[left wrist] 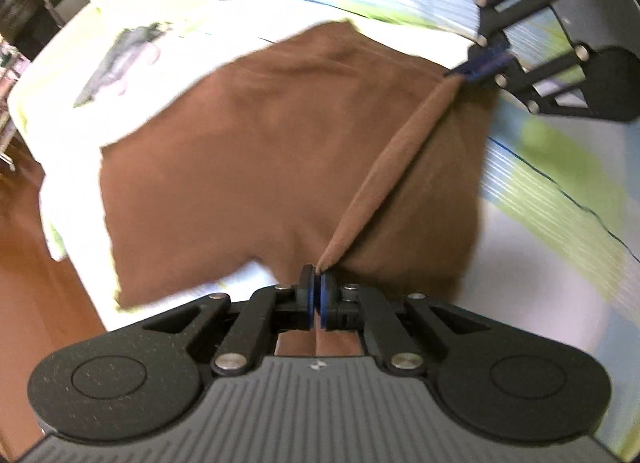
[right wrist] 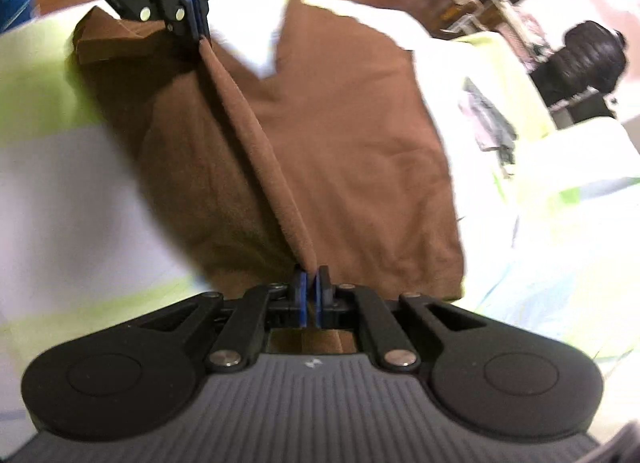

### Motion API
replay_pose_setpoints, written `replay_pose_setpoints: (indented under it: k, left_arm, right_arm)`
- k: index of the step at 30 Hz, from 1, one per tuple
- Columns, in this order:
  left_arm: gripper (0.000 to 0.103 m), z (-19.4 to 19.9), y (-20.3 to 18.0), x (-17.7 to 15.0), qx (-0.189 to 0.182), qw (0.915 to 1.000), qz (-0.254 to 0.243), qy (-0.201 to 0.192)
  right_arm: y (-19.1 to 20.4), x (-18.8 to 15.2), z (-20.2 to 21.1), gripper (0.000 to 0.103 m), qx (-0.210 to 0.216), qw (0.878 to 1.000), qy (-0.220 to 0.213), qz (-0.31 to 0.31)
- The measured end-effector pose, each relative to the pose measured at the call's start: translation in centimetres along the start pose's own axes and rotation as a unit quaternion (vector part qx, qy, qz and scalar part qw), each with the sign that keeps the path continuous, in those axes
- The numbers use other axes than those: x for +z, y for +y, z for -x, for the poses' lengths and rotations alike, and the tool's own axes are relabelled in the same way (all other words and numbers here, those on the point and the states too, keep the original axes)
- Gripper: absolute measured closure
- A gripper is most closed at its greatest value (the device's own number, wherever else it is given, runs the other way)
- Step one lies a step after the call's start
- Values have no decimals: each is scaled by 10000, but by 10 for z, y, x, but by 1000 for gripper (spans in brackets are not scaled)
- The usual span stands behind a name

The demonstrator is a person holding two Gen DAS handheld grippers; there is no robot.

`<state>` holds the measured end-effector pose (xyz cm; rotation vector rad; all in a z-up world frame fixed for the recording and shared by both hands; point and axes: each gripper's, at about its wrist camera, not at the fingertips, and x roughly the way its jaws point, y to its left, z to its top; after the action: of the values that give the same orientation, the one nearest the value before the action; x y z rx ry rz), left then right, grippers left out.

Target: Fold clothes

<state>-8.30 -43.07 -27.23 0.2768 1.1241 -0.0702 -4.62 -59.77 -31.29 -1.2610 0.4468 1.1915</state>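
A brown garment (left wrist: 248, 159) lies spread on a bed with a light green, blue and white cover; it also fills the right wrist view (right wrist: 352, 143). My left gripper (left wrist: 319, 279) is shut on one end of a raised brown fold. My right gripper (right wrist: 311, 283) is shut on the other end. The fold (left wrist: 384, 167) runs taut between them, lifted above the rest of the cloth. Each gripper shows in the other's view: the right one at upper right (left wrist: 486, 61), the left one at top left (right wrist: 196, 19).
The bed cover (left wrist: 560, 191) extends right of the garment. A grey printed patch (left wrist: 120, 59) lies on the cover beyond it. Wooden floor (left wrist: 24, 263) shows at the left. A dark chair (right wrist: 592, 55) and shelving stand past the bed.
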Motion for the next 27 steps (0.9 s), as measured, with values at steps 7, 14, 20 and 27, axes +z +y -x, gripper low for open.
replay_pose_setpoints:
  k: [7, 14, 20, 27]
  left_arm:
    - [103, -39, 86, 50, 1, 9996, -260, 88]
    - [103, -76, 148, 97, -168, 9981, -530, 277]
    - [103, -110, 180, 143, -197, 9972, -674, 268]
    - [101, -158, 203, 169, -171, 9964, -713, 420]
  right_arm:
    - [-83, 55, -63, 102, -173, 9971, 89, -729]
    - [-145, 79, -122, 102, 40, 9926, 226, -1194]
    - [-191, 81, -154, 102, 204, 9869, 420, -1542]
    - [-221, 80, -195, 102, 186, 9799, 593, -1896]
